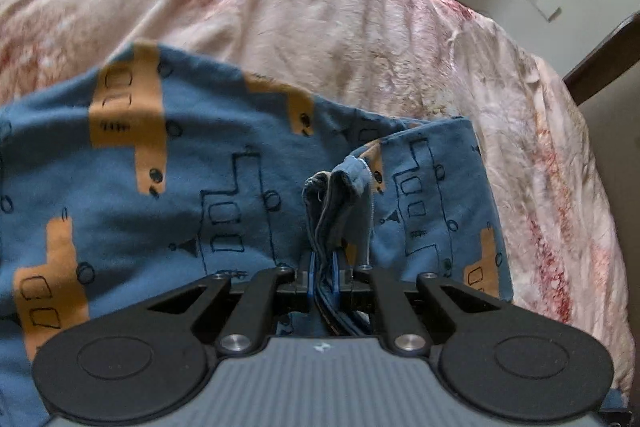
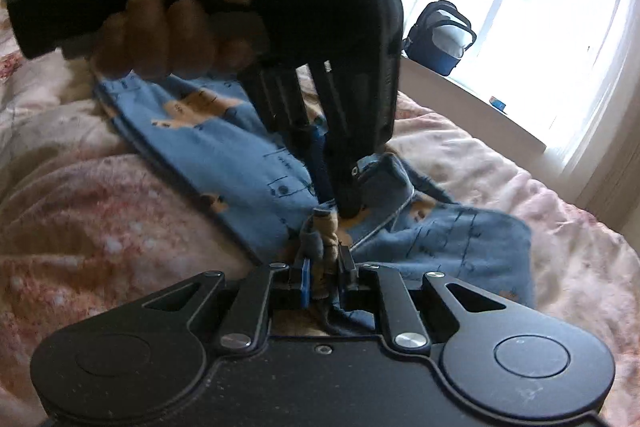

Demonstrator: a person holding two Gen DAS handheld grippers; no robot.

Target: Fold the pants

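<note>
Blue pants (image 1: 224, 155) printed with orange trucks lie across a pink blanket. In the left wrist view my left gripper (image 1: 323, 273) is shut on a bunched edge of the pants (image 1: 336, 203), several layers standing up between its pads. In the right wrist view my right gripper (image 2: 325, 277) is shut on another bunched edge of the pants (image 2: 322, 235). The left gripper (image 2: 340, 187), held by a hand (image 2: 172, 27), points down into the cloth just beyond it. The pants (image 2: 240, 155) stretch away to the upper left.
The pink flowered blanket (image 1: 320, 7) covers the bed (image 2: 100, 211) on all sides of the pants. A dark blue bag (image 2: 440, 35) stands on a white sill under a bright window (image 2: 520, 7). A wall and dark door frame (image 1: 600, 55) lie past the bed's edge.
</note>
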